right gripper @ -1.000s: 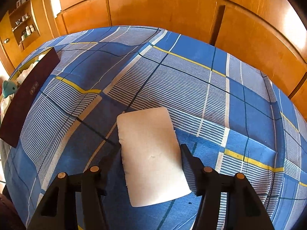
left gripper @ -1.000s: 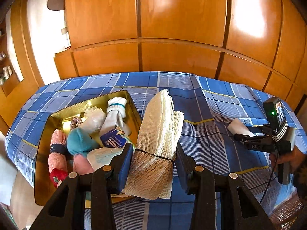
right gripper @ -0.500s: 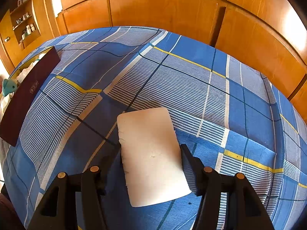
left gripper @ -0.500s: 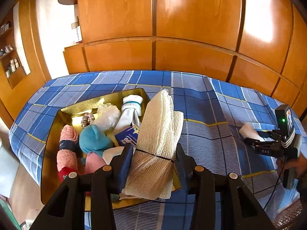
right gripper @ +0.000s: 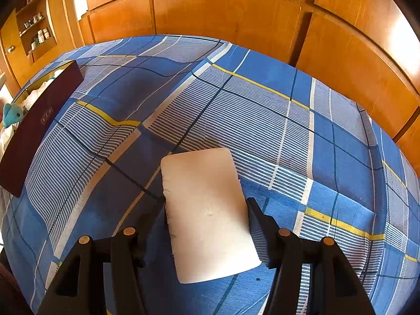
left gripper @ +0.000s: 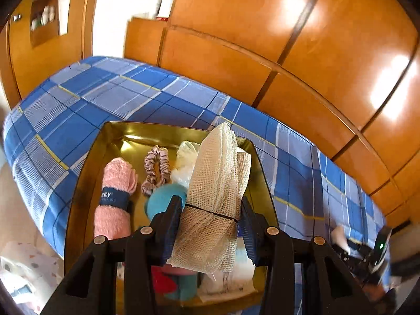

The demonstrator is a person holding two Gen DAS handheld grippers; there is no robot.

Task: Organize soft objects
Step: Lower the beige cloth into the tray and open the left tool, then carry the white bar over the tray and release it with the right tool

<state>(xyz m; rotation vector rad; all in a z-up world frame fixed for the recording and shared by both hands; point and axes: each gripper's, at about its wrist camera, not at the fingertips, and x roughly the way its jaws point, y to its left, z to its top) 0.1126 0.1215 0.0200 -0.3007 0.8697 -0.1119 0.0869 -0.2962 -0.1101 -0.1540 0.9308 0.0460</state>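
- While the left hand-held gripper (left gripper: 211, 218) clamps the mesh cloth roll (left gripper: 215, 197) at its banded waist, the roll hangs over the gold tray (left gripper: 86, 173), far end tilted up past the tray's far rim.
- Roll: open-weave, light, squashy by the look of it. A thin dark band cinches it; gripping at that band seems the sound spot, since the loose ends would likely splay.
- Tray holds, left to right from the roll: a pink towel roll (left gripper: 115, 197) with a dark band, a pink scrunchie (left gripper: 155, 169), a teal plush (left gripper: 160, 202) just beside the left finger, a crumpled clear bag (left gripper: 185, 162) behind the roll. Under the gripper, red and white soft bits, too hidden to name.
- Tray looks crowded; free floor shows only toward its far left corner.
- Right hand-held gripper (right gripper: 207, 225): fingers spread either side of a white foam pad (right gripper: 207, 210) lying flat on the blue plaid bed (right gripper: 262, 120), well right of the tray. Whether the pads touch it, cannot tell.
- Pad: probably light and compressible; its long edges suit the grip.
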